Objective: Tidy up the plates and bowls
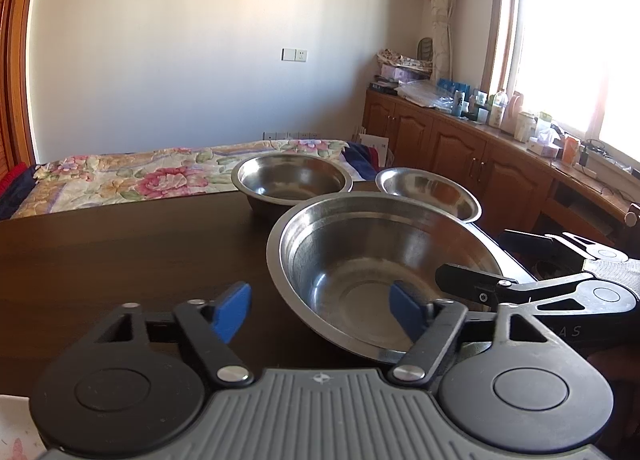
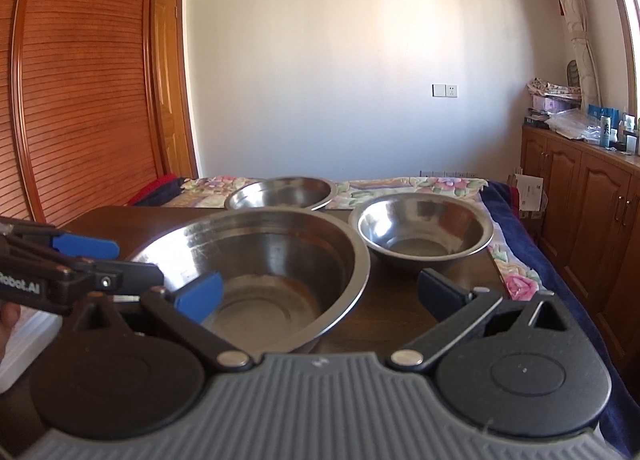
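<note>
Three steel bowls stand on a dark wooden table (image 1: 100,252). The large bowl (image 1: 384,272) is nearest, also in the right wrist view (image 2: 272,260). A medium bowl (image 1: 292,180) sits behind it, also (image 2: 280,190). A smaller bowl (image 1: 428,190) is at the back right, also (image 2: 420,232). My left gripper (image 1: 320,306) is open, its right finger inside the large bowl's near rim and its left finger outside. My right gripper (image 2: 320,292) is open, its left finger inside the large bowl and its right finger outside.
A bed with a floral cover (image 1: 160,176) lies past the table's far edge. Wooden cabinets (image 1: 460,140) with cluttered tops run along the right under a window. A slatted wooden wardrobe (image 2: 80,80) stands at the left.
</note>
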Available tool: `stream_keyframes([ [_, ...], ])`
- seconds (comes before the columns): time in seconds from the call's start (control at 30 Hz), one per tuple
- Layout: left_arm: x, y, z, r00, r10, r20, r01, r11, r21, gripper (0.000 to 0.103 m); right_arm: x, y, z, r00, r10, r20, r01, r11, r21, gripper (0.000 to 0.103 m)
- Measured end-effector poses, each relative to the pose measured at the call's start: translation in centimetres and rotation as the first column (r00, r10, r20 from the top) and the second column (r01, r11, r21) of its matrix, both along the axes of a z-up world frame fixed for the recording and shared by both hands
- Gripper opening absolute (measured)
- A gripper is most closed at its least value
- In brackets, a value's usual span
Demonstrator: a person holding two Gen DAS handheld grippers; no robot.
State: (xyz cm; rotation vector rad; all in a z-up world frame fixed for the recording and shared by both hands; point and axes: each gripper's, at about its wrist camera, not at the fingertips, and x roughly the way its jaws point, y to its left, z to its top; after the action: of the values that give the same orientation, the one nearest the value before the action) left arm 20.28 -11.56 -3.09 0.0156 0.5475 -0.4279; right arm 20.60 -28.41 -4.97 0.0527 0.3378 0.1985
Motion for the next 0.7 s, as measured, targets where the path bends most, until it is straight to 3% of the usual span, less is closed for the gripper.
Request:
stream_keyframes([
  [0.07,0.13,0.01,-0.06,1.000,0.000,-0.005,0.001,1.000,0.003,0.067,0.09,0.00,-0.01,1.000,0.002,-0.004,-0.002,1.000,0.002,0.102],
  [0.17,0.19,0.03,-0.17,1.000,0.000,-0.015,0.000,1.000,0.004,0.062,0.19,-0.09,-0.06,1.000,0.000,-0.010,0.000,1.000,0.007,0.086],
  [0.3,0.16,0.01,-0.19,1.000,-0.001,-0.016,0.001,1.000,0.004,0.060,0.28,-0.13,-0.08,1.000,-0.006,-0.015,0.006,1.000,0.011,0.077],
  [0.47,0.15,-0.09,-0.27,1.000,0.002,-0.019,-0.002,1.000,0.006,0.058,0.40,-0.32,-0.13,1.000,-0.011,-0.021,0.011,1.000,0.019,0.073],
  [0.7,0.24,-0.06,-0.21,1.000,-0.002,-0.025,0.002,1.000,0.006,0.044,0.52,-0.44,-0.19,1.000,-0.006,-0.027,0.006,1.000,0.021,0.061],
])
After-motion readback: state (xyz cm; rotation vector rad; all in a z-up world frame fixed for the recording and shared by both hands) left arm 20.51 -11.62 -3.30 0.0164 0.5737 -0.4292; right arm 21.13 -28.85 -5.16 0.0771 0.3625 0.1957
